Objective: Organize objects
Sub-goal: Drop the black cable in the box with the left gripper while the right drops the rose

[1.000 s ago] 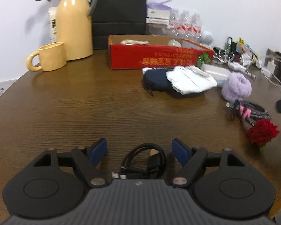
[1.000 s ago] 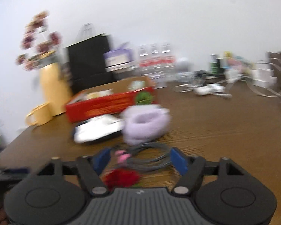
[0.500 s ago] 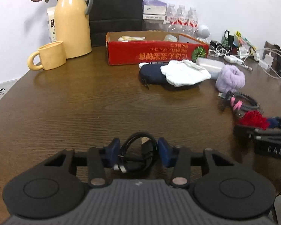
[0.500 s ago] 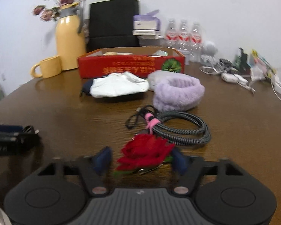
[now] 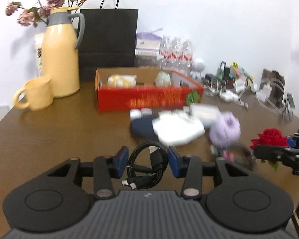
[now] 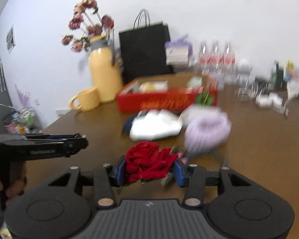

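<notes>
My left gripper (image 5: 148, 162) is shut on a coiled black cable (image 5: 147, 166) and holds it above the brown table (image 5: 59, 127). My right gripper (image 6: 149, 169) is shut on a red fabric rose (image 6: 147, 162), lifted off the table; the rose also shows in the left wrist view (image 5: 271, 138). An open red cardboard box (image 5: 147, 97) with a few items inside stands toward the back. A white cloth (image 5: 177, 129) lies on a dark blue pouch (image 5: 142, 128), beside a fluffy purple band (image 5: 225, 129) and a braided grey cable (image 5: 243, 158).
A yellow jug with dried flowers (image 5: 59, 59), a yellow mug (image 5: 35, 95) and a black paper bag (image 5: 107, 41) stand at the back left. Water bottles (image 5: 176, 50), chargers and white cables (image 5: 235, 91) crowd the back right. The left gripper shows in the right wrist view (image 6: 39, 145).
Both grippers have closed on their objects and lifted them: the left on the black cable, the right on the red rose. Both views have risen and are blurred by motion.
</notes>
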Motion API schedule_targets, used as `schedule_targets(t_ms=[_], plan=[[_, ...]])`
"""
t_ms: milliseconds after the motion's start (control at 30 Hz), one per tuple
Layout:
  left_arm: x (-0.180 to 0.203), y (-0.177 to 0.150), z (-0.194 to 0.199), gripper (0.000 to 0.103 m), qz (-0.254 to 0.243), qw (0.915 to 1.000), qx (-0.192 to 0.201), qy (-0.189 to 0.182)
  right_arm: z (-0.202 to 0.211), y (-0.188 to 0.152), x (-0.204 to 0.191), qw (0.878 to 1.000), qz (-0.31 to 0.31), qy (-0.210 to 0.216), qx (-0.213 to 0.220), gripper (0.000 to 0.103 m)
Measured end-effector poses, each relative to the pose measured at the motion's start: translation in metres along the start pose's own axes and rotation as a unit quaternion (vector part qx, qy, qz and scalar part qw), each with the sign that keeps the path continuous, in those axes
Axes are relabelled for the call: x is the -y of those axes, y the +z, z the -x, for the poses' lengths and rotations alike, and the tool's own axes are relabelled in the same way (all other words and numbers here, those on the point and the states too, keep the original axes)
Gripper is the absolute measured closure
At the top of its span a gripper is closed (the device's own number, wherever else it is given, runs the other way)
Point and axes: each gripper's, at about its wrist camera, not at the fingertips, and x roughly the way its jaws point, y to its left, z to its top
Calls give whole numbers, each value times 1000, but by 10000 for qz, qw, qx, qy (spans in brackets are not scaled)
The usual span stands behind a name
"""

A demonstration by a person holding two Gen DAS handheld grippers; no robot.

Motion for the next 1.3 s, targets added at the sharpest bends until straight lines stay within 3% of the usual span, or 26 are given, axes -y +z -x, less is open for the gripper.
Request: schedule_targets(t_ms=[133,233,333,400,433,500,567,633,700,767,833,900,967,1033,1100,1233,1300], plan=[[-29,93,-59,59,242,9982,-132,-540,-37,68,22,9988,348,113,332,57],[-33,162,-139,59,381,9952,-480,-759,-106,143,43,9988,403,123,250,57],[-21,199,-238,58,-105,9948,-962,-309,-197,211,71,9994,-63,235,-245,56],[-22,208,-305,58,-347,9881,-1497,20,-259,242,88,9984,-262,-48,-508,56],[-31,211,-334,58,-228,9848,-1713,174,-287,251,94,9974,-280,-249,-611,56],[-41,208,-362,59,-152,9822,-1785,560,-343,257,107,9934,-461,-493,-924,56],[-48,203,-373,54,-202,9826,-1676,769,-390,249,117,9879,-691,-478,-1303,56],[-46,202,-366,36,-363,9845,-1555,725,-420,235,125,9845,-904,-365,-1460,53],[-46,203,-350,25,-498,9888,-1275,599,-434,228,128,9859,-923,-335,-1354,48],[-45,206,-334,22,-604,9895,-1096,719,-431,226,128,9871,-976,-318,-1228,33],[-45,208,-312,22,-601,9898,-962,864,-419,228,128,9877,-1042,-247,-1142,28],[-43,211,-281,22,-585,9897,-783,1050,-395,234,124,9887,-1068,-248,-1026,28],[-38,207,-236,20,-494,9928,-368,1025,-362,239,121,9904,-1062,-287,-839,25],[-34,194,-186,12,-287,9952,59,934,-321,240,116,9925,-989,-237,-685,23],[-28,171,-138,5,-152,9943,446,960,-277,231,107,9952,-773,23,-601,15],[-10,111,-57,0,-200,9918,733,1030,-193,185,83,9947,-412,542,-774,15],[-5,75,-19,0,131,9928,906,773,-153,158,70,9949,-271,628,-742,14]])
